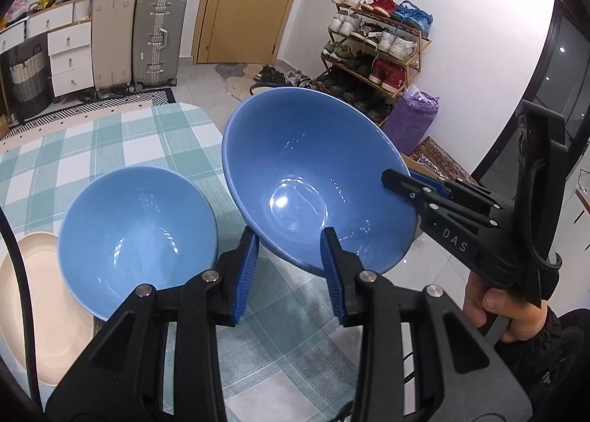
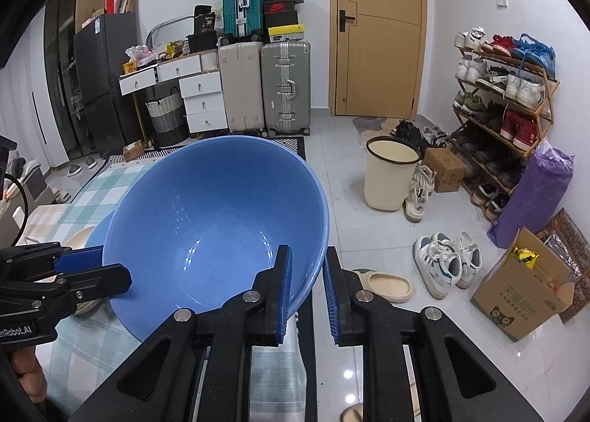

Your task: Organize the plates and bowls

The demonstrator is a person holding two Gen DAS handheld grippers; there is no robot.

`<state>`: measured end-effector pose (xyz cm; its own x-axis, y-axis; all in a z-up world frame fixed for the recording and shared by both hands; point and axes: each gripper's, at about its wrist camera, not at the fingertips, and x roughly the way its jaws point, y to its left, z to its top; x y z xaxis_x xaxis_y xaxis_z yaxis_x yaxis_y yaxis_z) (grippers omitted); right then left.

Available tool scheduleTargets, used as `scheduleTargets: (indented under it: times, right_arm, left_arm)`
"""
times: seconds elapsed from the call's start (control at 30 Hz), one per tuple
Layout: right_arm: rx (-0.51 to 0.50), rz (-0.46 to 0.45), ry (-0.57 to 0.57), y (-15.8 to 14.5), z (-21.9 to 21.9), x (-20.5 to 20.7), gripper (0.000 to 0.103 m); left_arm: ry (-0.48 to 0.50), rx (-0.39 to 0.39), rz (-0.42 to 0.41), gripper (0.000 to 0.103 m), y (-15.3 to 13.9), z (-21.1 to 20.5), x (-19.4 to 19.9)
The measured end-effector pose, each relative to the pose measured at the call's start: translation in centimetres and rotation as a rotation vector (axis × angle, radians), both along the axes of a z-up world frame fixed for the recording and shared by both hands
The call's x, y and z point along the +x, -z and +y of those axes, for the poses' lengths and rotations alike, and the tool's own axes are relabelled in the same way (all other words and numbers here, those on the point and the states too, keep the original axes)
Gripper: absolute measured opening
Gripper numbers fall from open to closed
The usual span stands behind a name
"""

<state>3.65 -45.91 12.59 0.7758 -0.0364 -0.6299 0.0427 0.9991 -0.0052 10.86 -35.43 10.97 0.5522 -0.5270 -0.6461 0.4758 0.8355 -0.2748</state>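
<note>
A big blue bowl (image 1: 313,178) is held tilted in the air above the table's right edge; it also shows in the right wrist view (image 2: 221,208). My right gripper (image 2: 306,289) grips its rim, one finger inside and one outside; it shows from the side in the left wrist view (image 1: 413,182). My left gripper (image 1: 289,267) is open, its fingers straddling the lower rim of the same bowl without closing on it. A second blue bowl (image 1: 136,234) rests on the table to the left. A cream plate (image 1: 44,307) lies beside it.
The table has a green-and-white checked cloth (image 1: 110,141). On the floor to the right are a cream bin (image 2: 391,175), loose shoes (image 2: 446,263), cardboard boxes (image 2: 523,289) and a shoe rack (image 2: 505,97). Suitcases (image 2: 265,86) and drawers stand at the back wall.
</note>
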Motion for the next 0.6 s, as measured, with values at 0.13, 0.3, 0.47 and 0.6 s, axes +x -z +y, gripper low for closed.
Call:
scheduleTargets:
  times: [0.13,0.3,0.47,0.6]
  right_arm:
    - [-0.004,-0.019,-0.008,-1.0,0.6,-0.4,0.017]
    - [-0.013,-0.041,-0.018,-2.1,1.3,-0.9,0.018]
    - [-0.016,-0.052,-0.023,-3.0,2.2,-1.2,0.018]
    - [-0.023,-0.058,-0.03,-3.5,3.0,-1.1,0.018]
  left_arm:
    - [-0.005,-0.007,-0.016,0.032,-1.3,0.7,-0.9]
    - [-0.013,-0.012,-0.033,0.032,-2.5,1.7,-1.8]
    - [-0.02,-0.017,-0.045,0.032,-3.7,2.4,-2.7]
    - [-0.029,-0.023,-0.052,0.032,-4.5,3.0,-3.5]
